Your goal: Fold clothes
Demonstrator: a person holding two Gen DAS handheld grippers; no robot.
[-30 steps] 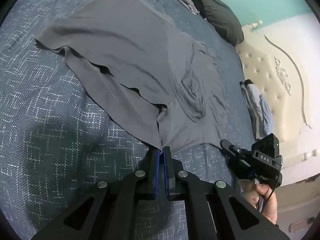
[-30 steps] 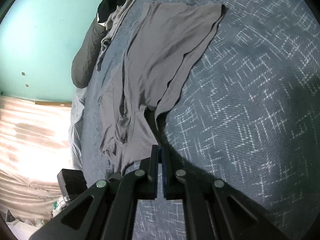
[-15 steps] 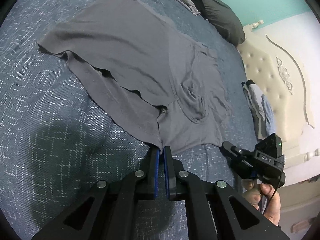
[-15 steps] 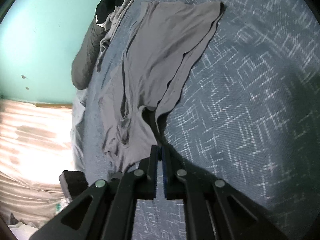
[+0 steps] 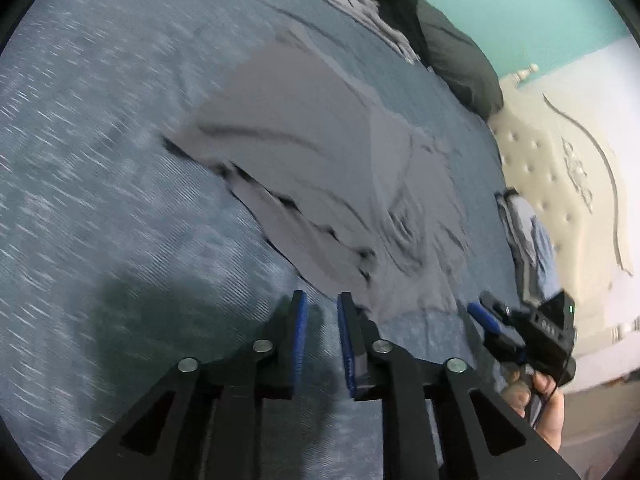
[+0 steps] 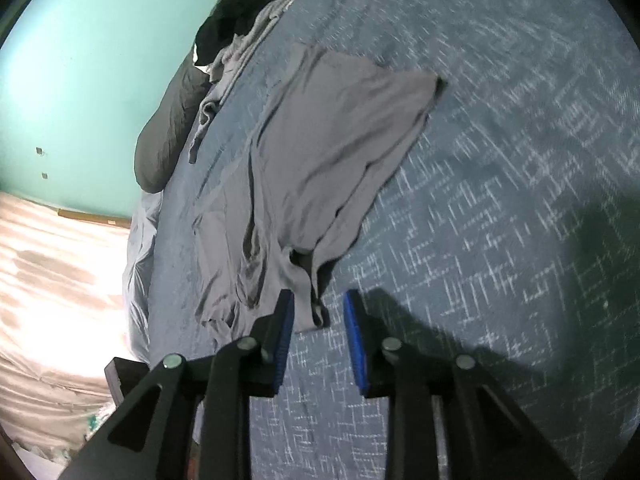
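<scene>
The left wrist view is smeared by motion blur, so the folds of the grey garment (image 5: pixel 320 184) and the pattern of the blue bedspread (image 5: pixel 100 200) are hard to make out there; the right wrist view is sharper in the middle and blurred toward its upper right. The garment lies spread on the bedspread, loosely folded over itself along one long side, with a narrow end reaching toward the grippers. Beyond it a heap of other clothes (image 6: pixel 240 52) and a dark pillow (image 6: pixel 172 128) lie against the teal wall (image 6: pixel 92 60), partly cut off by the edge of the picture. The left gripper (image 5: pixel 322 304) points down at the bedspread just short of the garment's near edge, its blue-padded fingers parted by a narrow gap with nothing between them. The right gripper (image 6: pixel 318 304) has its fingers spread wider, and the garment's narrow end lies on the bedspread between the fingertips, not pinched. In the left wrist view the right gripper appears low on the right, near the padded headboard (image 5: pixel 560 168), with the person's right hand (image 5: pixel 540 404) wrapped around its handle.
</scene>
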